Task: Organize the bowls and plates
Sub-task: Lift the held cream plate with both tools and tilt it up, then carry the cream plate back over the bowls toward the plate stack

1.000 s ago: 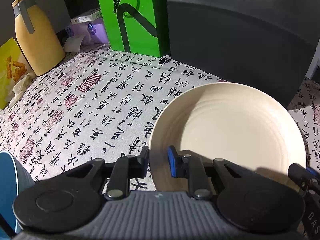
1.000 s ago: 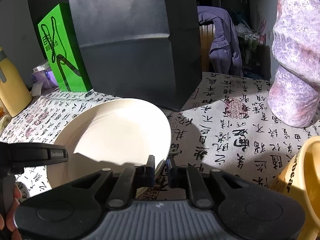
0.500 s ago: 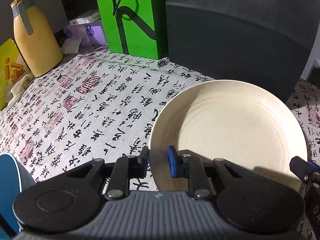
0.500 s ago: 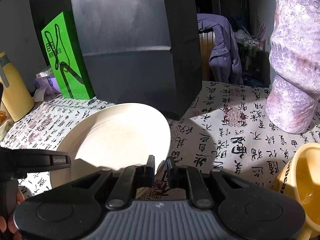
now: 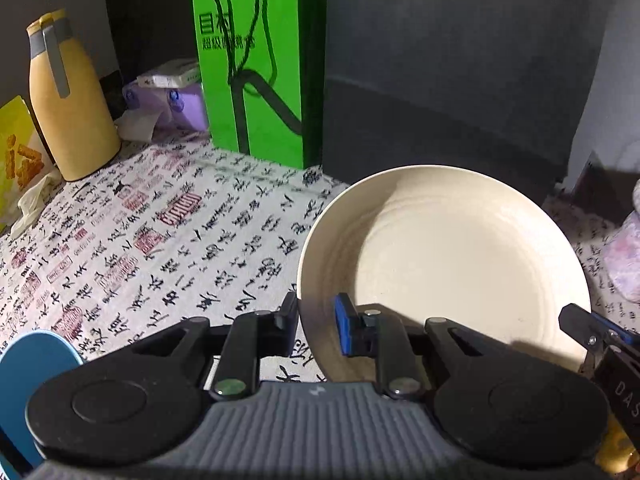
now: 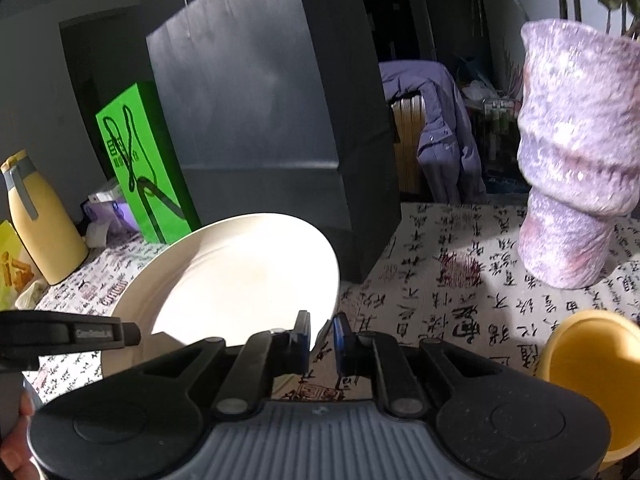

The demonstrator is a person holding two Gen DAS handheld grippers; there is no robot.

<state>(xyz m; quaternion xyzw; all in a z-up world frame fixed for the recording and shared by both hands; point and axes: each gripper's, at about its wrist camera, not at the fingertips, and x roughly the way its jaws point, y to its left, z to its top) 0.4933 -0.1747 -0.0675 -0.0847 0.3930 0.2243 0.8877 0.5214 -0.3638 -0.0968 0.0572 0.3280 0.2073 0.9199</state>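
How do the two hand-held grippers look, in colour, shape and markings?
Both are alike: the left gripper and the right gripper each have a grey ribbed body, two round black discs, and black linkage arms with silver pivot pins. The jaws carry blue pads. White lettering marks the black bar of each, seen from the other camera.

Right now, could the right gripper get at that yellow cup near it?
Probably not yet. The right gripper is shut on the cream plate's rim, shared with the left gripper. The yellow cup sits close on its right with nothing between, but the plate must go down first.
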